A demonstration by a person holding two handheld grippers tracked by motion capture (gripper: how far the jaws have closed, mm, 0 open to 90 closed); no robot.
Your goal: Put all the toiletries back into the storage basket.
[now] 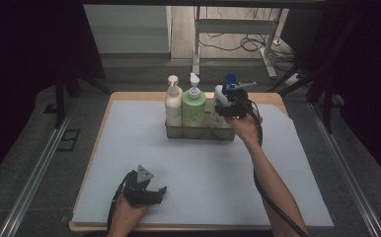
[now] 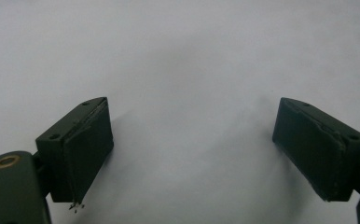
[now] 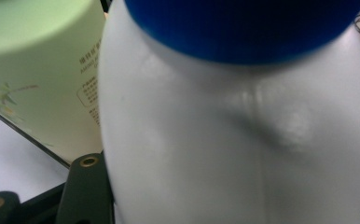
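— White bottle [image 3: 234, 140], blue cap: location?
— Right end of rack [image 1: 198, 132], beside green bottle [image 1: 194, 109]. Right gripper [image 1: 232, 106] clamped on it.
— Left gripper [image 1: 160, 193]?
— Jaws apart, resting on mat [image 1: 198, 168].

You have three pump bottles on the table [image 1: 129, 148], all standing in a row near its far edge: one cream bottle [image 1: 173, 104] at the left end, one green bottle [image 1: 194, 109] in the middle, and one white bottle with a blue top [image 1: 221, 92] at the right end. They share one clear caddy [image 1: 188, 131]. You hold two grippers: the left gripper [image 1: 160, 192] near the table's near edge, and the right gripper [image 1: 228, 106] at the white bottle. One pale mat [image 1: 129, 123] covers the table.
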